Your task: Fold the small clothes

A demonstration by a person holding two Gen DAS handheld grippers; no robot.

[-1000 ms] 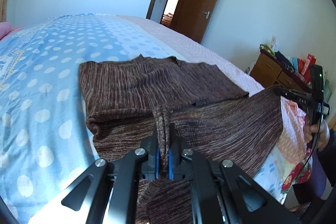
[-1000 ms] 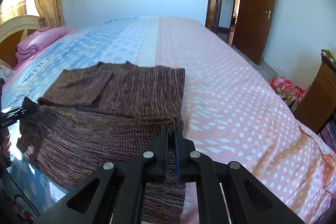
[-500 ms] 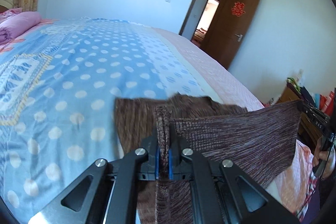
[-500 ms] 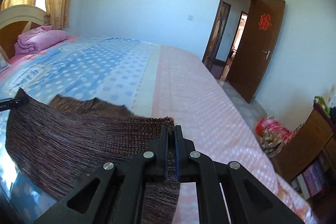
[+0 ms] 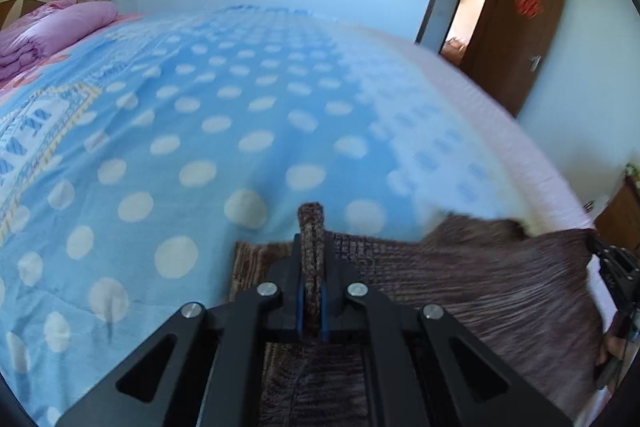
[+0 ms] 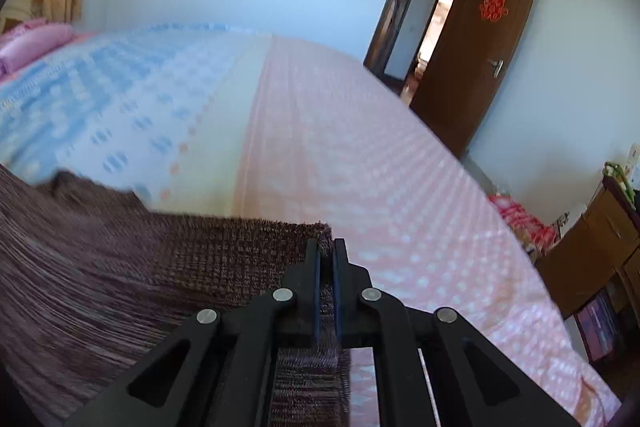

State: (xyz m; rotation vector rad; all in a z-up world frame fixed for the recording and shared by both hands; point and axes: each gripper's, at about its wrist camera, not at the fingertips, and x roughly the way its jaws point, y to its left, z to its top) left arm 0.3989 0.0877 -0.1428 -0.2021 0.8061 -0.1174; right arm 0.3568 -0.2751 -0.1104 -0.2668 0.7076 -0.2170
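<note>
Left wrist view: left gripper [image 5: 312,247] & right gripper [image 6: 326,259] angled down, each pinching brown knit [image 5: 480,287] edge

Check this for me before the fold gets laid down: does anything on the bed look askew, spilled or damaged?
Nothing stands out. The brown ribbed knit garment hangs taut between the left gripper and the right gripper, each shut on a corner of its hem. The blue and pink dotted bedspread lies smooth, with no spill or tear showing.

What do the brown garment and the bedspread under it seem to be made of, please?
The brown garment looks like a mottled, ribbed knit, perhaps wool or acrylic; the loops show at its edge. The bedspread seems a soft, matte printed cotton, lightly creased.
</note>
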